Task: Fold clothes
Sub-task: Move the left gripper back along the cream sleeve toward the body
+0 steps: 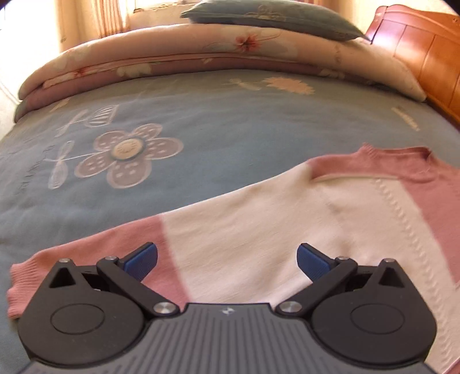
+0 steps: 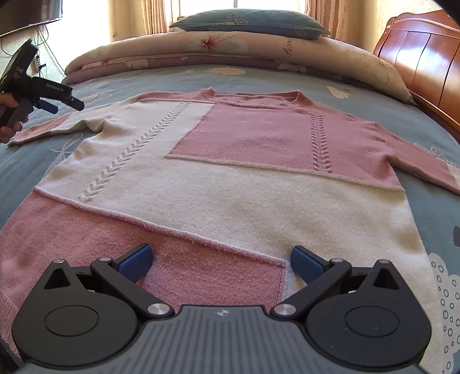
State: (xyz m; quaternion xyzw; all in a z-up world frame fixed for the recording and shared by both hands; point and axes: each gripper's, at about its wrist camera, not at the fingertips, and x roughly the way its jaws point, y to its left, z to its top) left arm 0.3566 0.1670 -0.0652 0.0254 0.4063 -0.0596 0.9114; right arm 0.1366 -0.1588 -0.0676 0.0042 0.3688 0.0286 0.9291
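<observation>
Two grippers, both with jaws spread apart, gripping nothing. Right gripper (image 2: 221,261) sits over the hem of one pink-and-cream sweater (image 2: 230,184) spread flat on the blue floral bedsheet (image 2: 431,120). Left gripper (image 1: 227,259) hovers above that sweater's left sleeve (image 1: 115,244). One pillow (image 2: 247,20), one folded quilt (image 2: 230,49) beyond.

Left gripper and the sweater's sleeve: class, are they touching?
Apart. The right wrist view shows the left gripper hovering above the sweater, blue bedspread visible between its tip and the sleeve.
</observation>
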